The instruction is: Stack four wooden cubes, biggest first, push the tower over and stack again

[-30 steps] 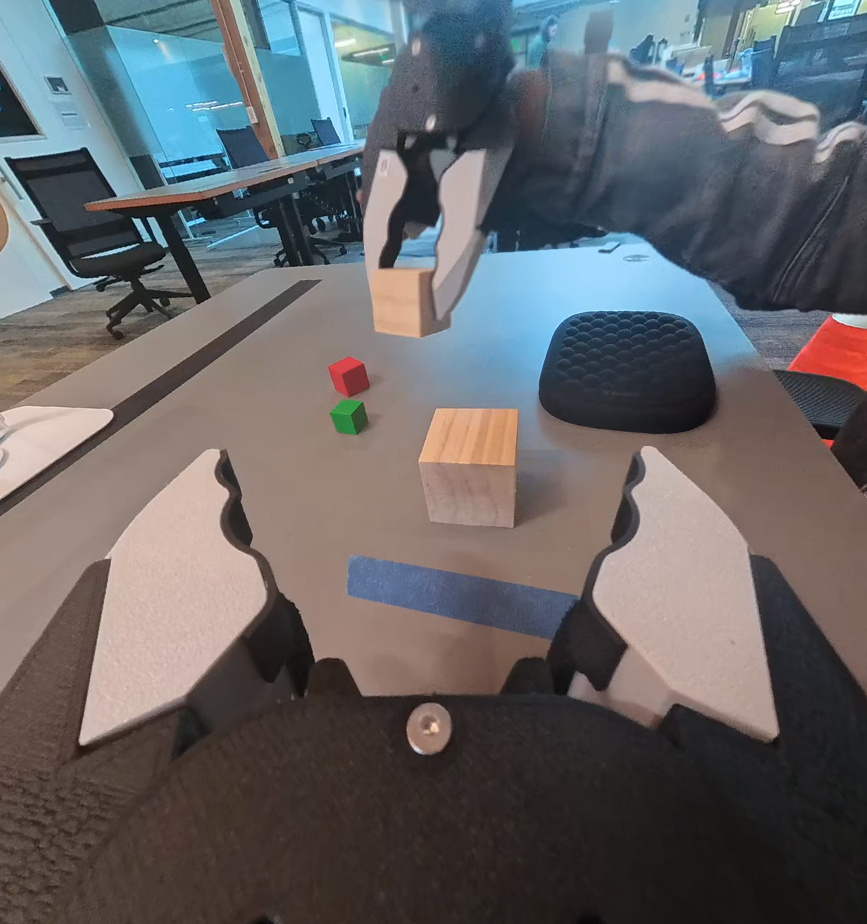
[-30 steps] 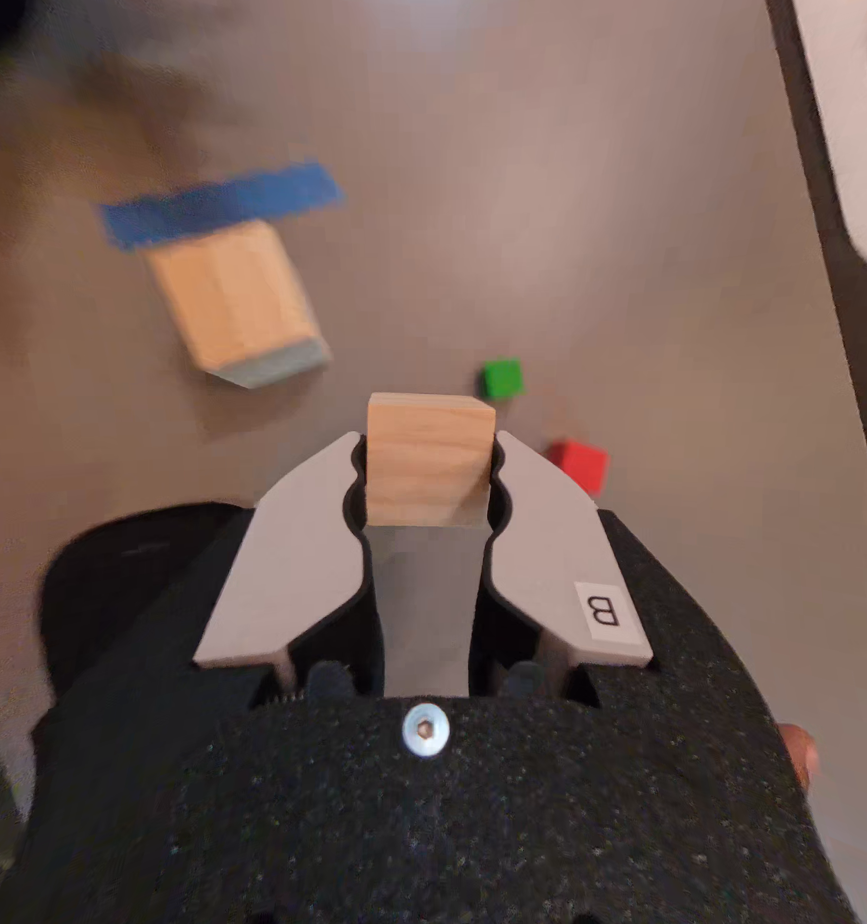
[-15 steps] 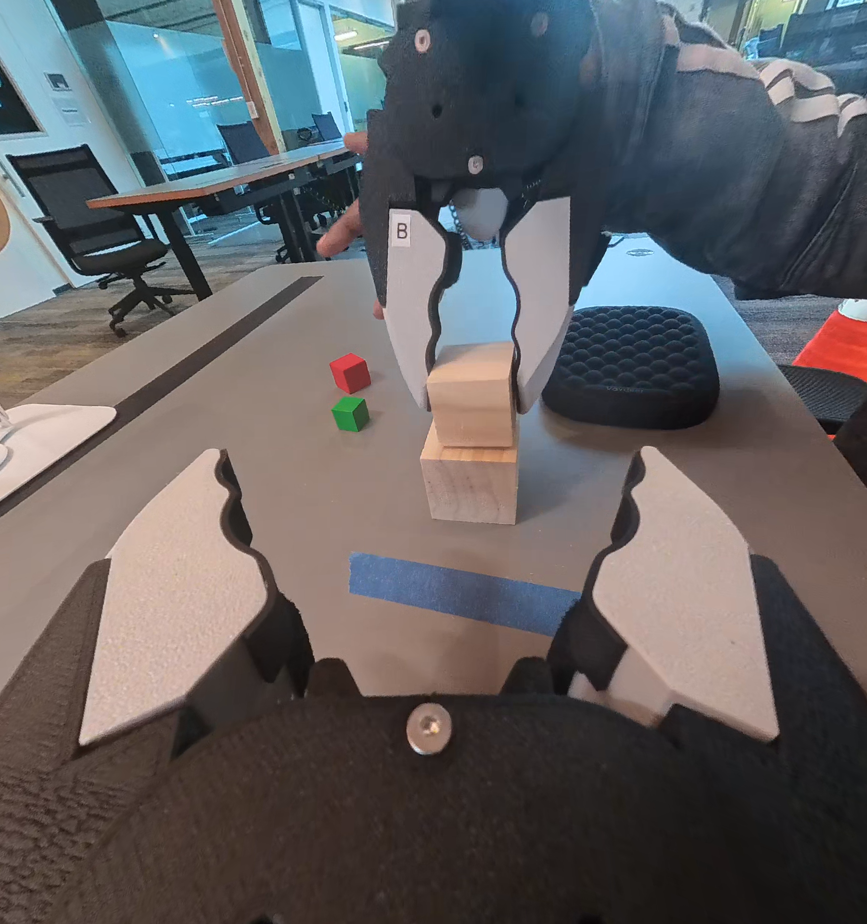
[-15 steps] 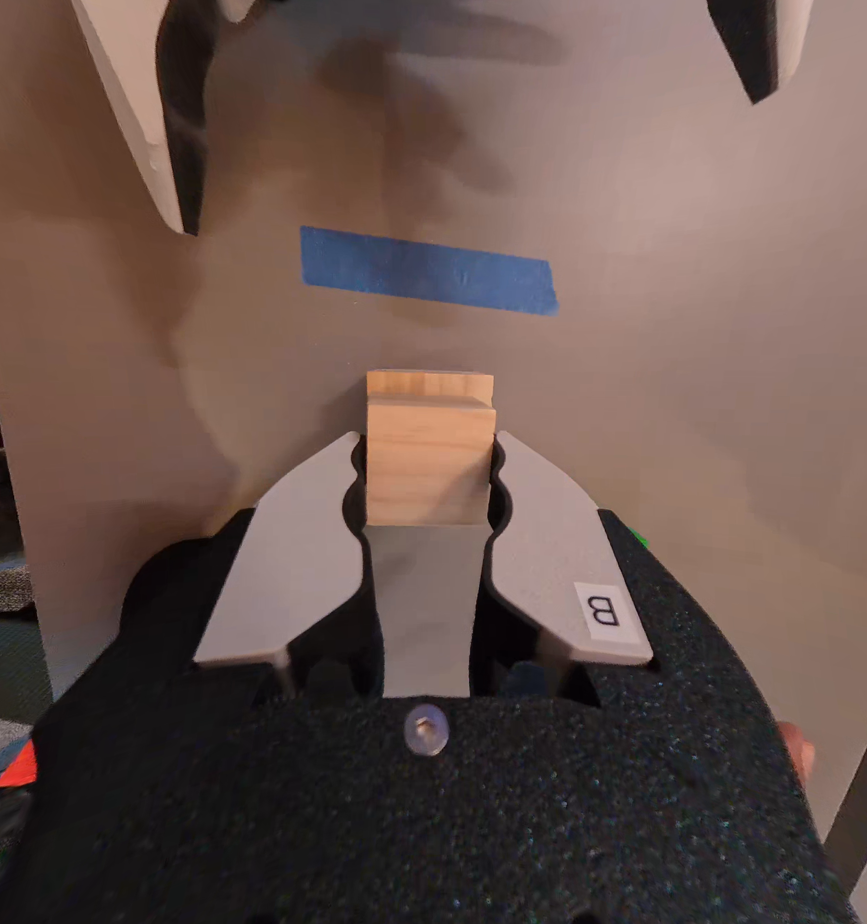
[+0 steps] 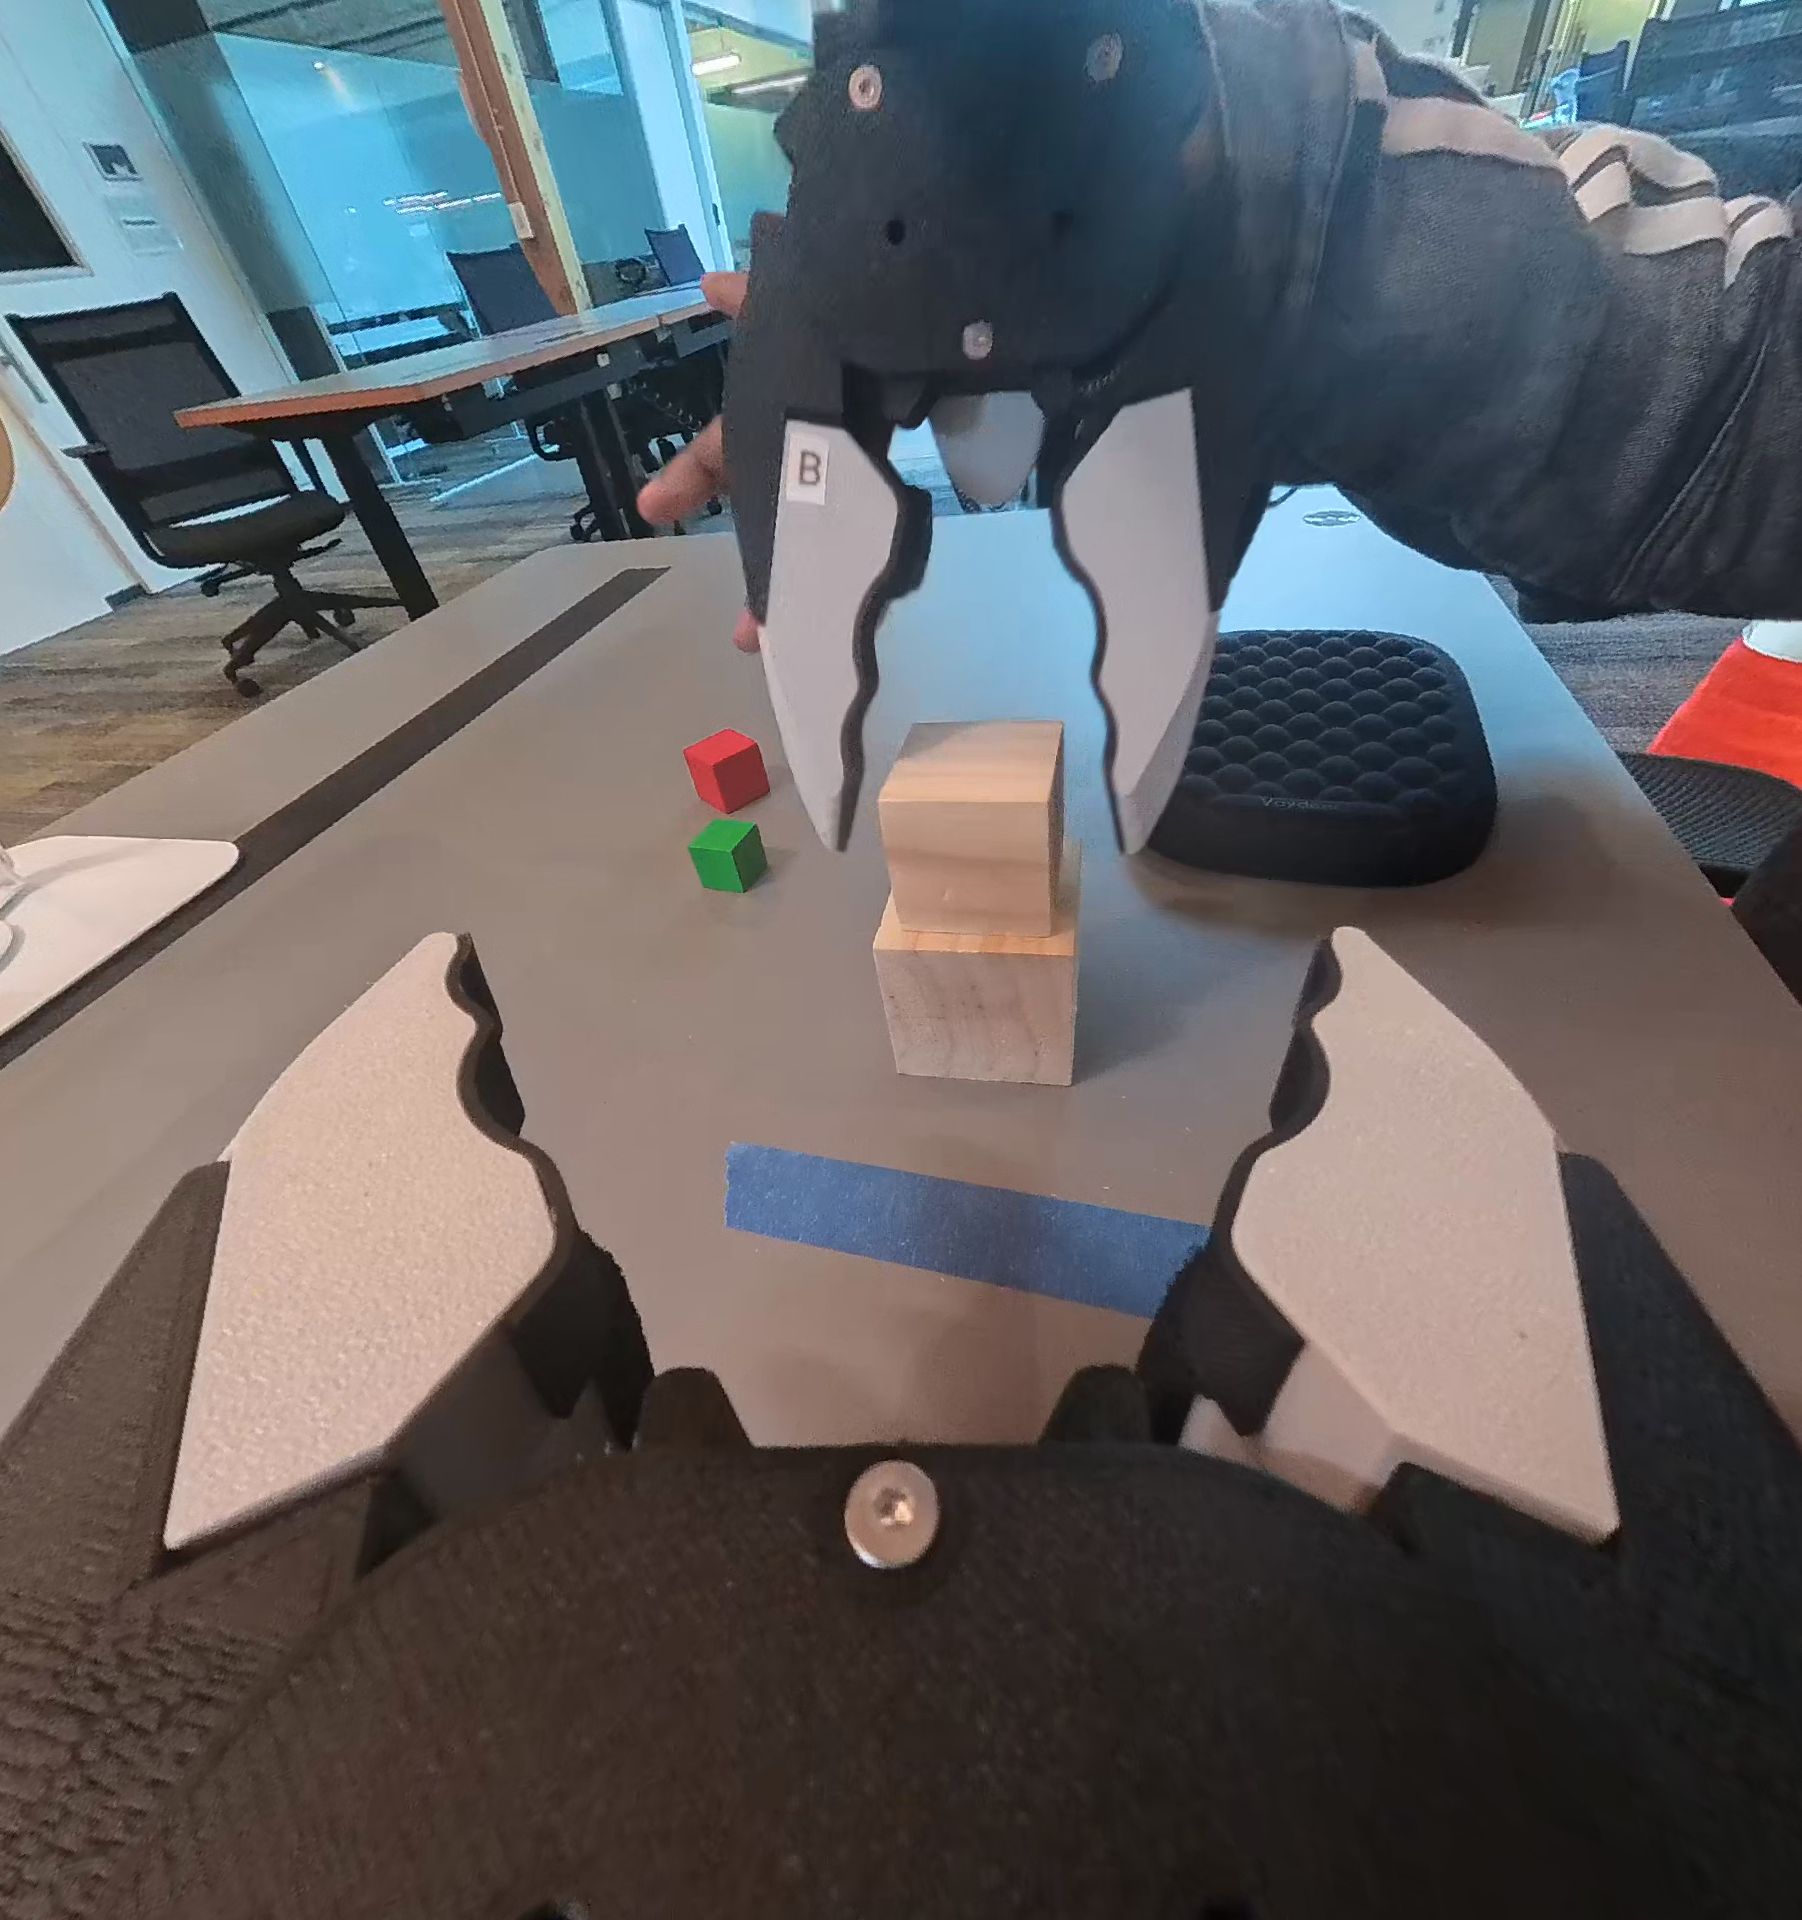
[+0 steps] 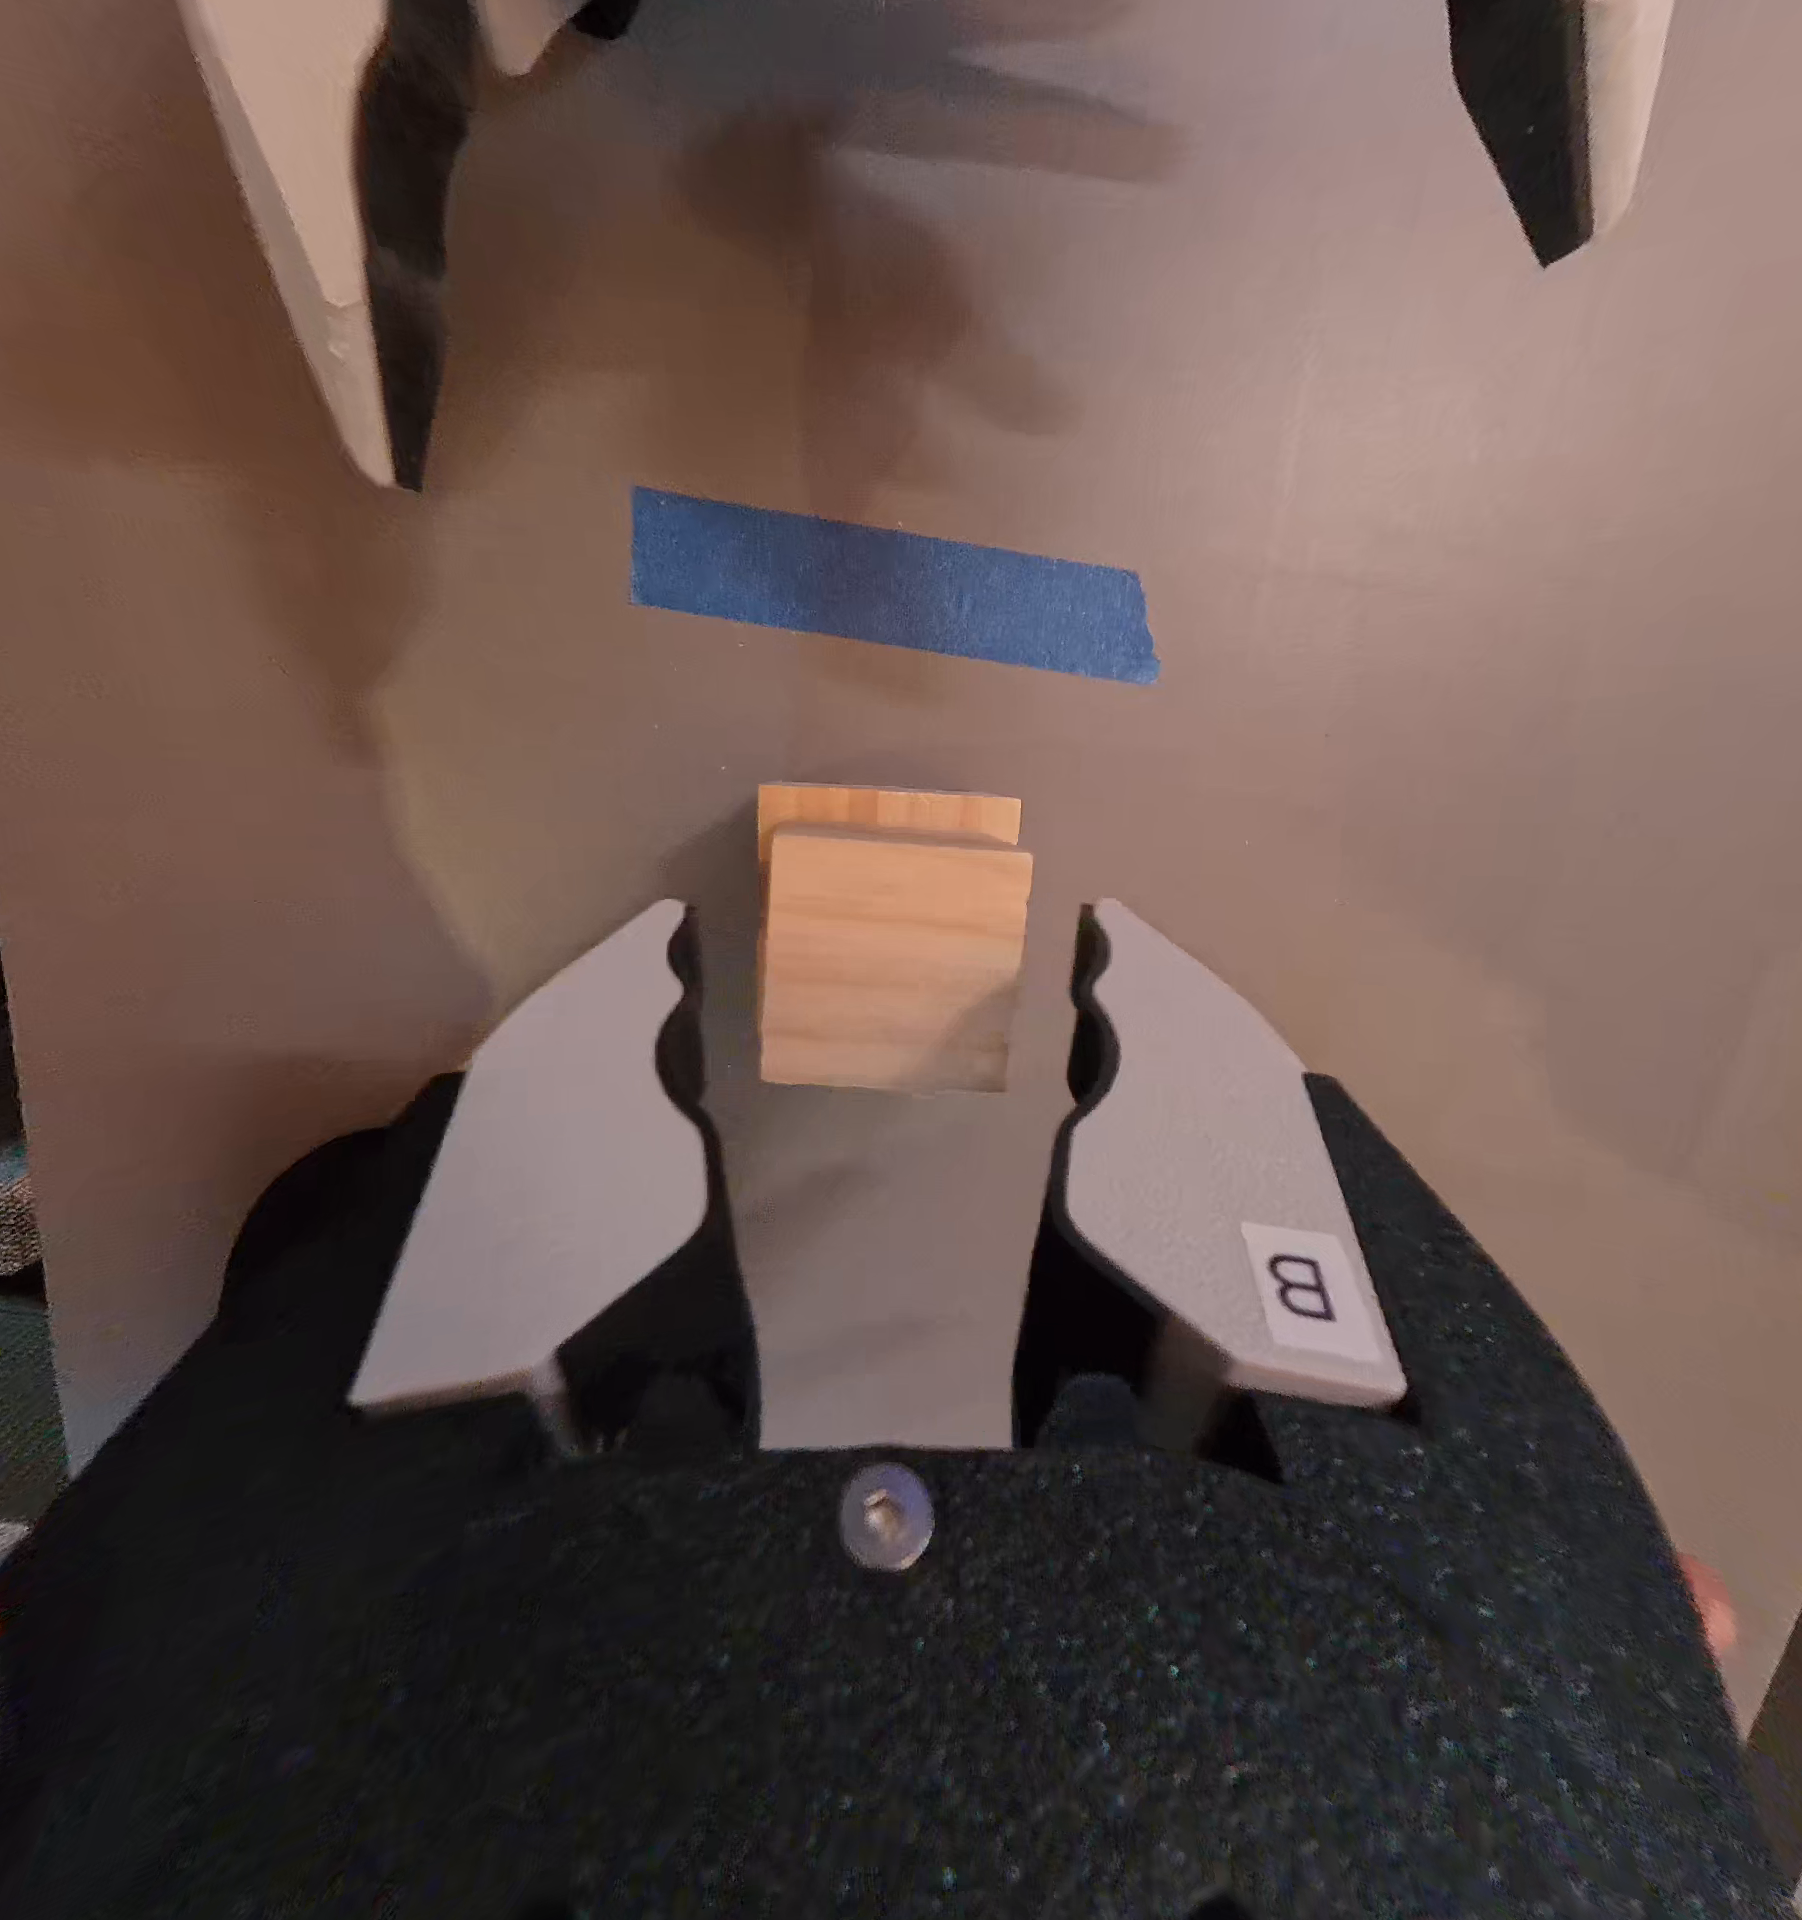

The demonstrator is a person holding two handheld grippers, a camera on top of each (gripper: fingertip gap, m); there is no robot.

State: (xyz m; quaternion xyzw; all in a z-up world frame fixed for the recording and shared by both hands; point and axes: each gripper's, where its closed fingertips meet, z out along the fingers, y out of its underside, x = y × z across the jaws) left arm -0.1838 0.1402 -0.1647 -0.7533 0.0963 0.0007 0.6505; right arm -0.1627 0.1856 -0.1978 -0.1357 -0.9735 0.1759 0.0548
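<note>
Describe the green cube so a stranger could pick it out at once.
Start at the two stacked plain wooden cubes in the middle of the grey table. Left of them sit two small painted cubes. The green cube is the nearer one; the red cube lies just behind it.

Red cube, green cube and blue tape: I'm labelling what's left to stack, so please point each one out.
Red cube point(image 5: 728, 769): left wrist view, on its front face.
Green cube point(image 5: 728, 854): left wrist view, on its front face.
Blue tape point(image 6: 892, 587): right wrist view, middle of the strip.
</note>
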